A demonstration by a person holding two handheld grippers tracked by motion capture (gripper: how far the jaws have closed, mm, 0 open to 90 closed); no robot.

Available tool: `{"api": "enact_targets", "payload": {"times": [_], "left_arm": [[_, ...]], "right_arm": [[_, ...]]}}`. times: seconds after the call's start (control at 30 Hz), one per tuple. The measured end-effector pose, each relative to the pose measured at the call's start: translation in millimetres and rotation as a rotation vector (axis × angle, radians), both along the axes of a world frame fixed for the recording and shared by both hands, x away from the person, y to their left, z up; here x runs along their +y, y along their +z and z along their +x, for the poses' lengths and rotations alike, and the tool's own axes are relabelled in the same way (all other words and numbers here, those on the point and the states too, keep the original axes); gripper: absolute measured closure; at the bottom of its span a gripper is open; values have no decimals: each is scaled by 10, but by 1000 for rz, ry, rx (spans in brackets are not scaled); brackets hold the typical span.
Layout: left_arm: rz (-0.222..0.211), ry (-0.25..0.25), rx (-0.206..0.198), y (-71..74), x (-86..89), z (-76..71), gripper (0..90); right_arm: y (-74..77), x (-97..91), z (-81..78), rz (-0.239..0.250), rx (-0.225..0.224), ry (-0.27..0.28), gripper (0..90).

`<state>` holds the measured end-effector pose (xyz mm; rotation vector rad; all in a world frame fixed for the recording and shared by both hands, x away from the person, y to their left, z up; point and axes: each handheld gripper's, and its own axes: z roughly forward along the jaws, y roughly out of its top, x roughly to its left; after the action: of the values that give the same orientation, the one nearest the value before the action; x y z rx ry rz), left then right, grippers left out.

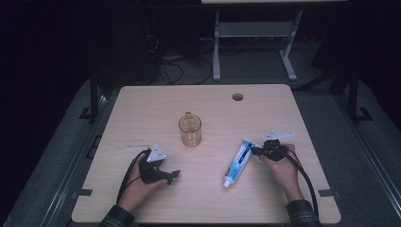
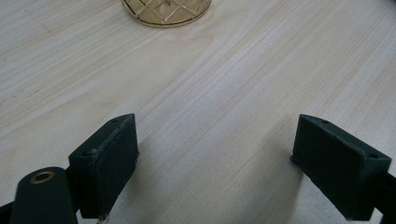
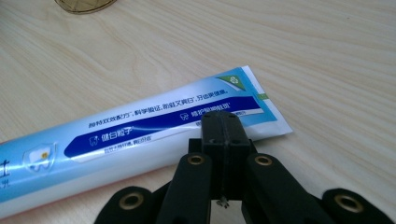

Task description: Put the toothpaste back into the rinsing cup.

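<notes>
High view: a pale wood-grain table (image 1: 142, 109) carries an amber, faceted glass mug (image 1: 190, 130) near its centre. At about four o'clock from the mug lies a blue-and-white toothpaste tube (image 1: 239, 162), white cap toward the person. The left gripper (image 1: 173, 175) rests at seven o'clock from the mug; the right gripper (image 1: 254, 151) sits at the tube's flat crimped end.

Left gripper view: the matte black jaws stand wide apart over bare wood, released, below the mug's cross-hatched base (image 2: 166, 10).

Right gripper view: the jaws are pressed together, clenched beside the glossy tube (image 3: 140, 126); whether they pinch it I cannot tell.
</notes>
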<state>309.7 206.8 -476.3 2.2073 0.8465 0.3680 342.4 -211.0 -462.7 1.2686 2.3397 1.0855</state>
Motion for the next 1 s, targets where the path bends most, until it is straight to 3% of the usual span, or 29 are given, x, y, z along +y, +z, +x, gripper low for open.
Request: {"api": "enact_targets", "payload": {"times": [0.5,0.87,1.0], "left_arm": [[0,0,0,0,0,0,134],[-6,3,-1,-2,-3,-1,134],[-5,3,-1,-2,-3,-2,134]], "right_arm": [[39,301,202,-12,-2,47,900],[93,535,292,7,1,87,900],[115,598,305,-32,-20,84,900]]}}
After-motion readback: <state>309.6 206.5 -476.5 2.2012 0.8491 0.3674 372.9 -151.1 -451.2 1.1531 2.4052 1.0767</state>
